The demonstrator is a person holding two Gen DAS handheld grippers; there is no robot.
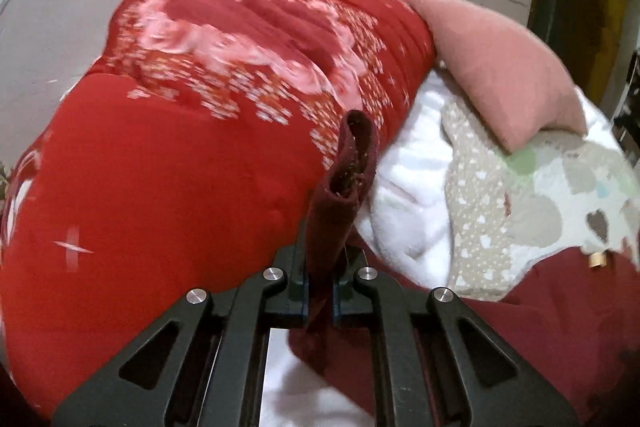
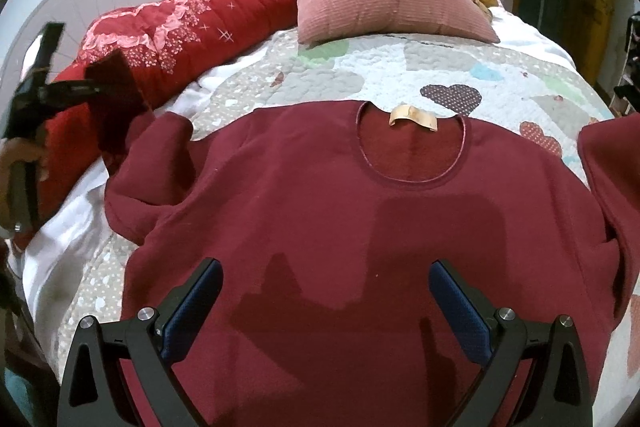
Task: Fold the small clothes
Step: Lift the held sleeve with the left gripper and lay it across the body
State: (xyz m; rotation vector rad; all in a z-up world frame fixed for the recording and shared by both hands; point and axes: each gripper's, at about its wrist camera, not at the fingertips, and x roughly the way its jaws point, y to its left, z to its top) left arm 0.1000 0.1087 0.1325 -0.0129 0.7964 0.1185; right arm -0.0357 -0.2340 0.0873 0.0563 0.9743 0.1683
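My left gripper (image 1: 320,291) is clamped on the sweater (image 2: 340,227) sleeve cuff (image 1: 352,155); my right gripper (image 2: 324,311) hangs spread above the sweater's middle. I'd carry the sleeve flat across the chest. Beyond, the bed (image 2: 500,67) offers room before the pillow (image 2: 380,3)

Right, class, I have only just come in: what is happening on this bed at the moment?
A person with a gripper in each hand is folding a dark red sweatshirt spread flat on the quilt. The left gripper is shut on the end of one sleeve and holds it lifted off the bed. The right gripper hangs open above the shirt's lower front, holding nothing. No fold is laid yet.
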